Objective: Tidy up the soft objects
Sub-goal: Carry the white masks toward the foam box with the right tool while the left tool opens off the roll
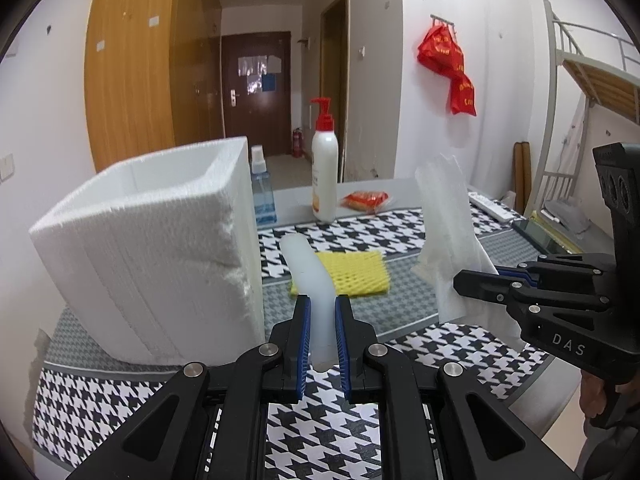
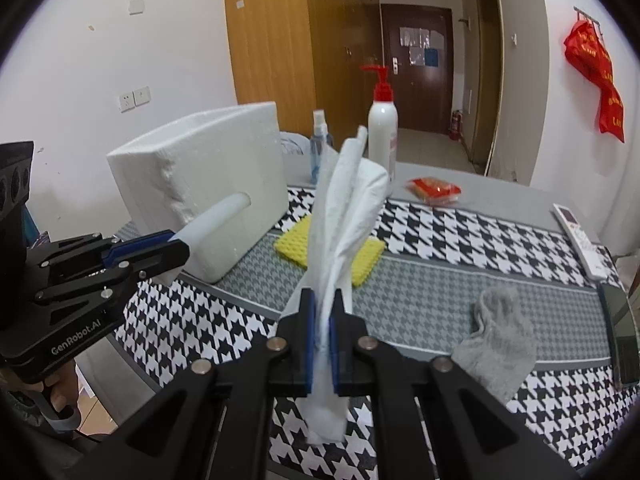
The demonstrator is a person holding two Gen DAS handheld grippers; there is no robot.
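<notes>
Sock point(image 2: 498, 340) right; mesh point(image 2: 362, 258), box point(image 2: 208, 168) behind.

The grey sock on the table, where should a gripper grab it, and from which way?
Grab the grey sock from above, probably at its puffed-up end farther from the camera. It lies limp and mostly flat on the checked table cover, so a raised fold gives the fingers something to pinch. Nothing lies on it; a dark flat thing lies close on the right.

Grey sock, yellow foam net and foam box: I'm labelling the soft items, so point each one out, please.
grey sock point(image 2: 498, 344): right wrist view, middle of the crumpled fabric.
yellow foam net point(image 1: 356, 270): left wrist view, centre of the mesh.
foam box point(image 1: 148, 256): left wrist view, front wall.
</notes>
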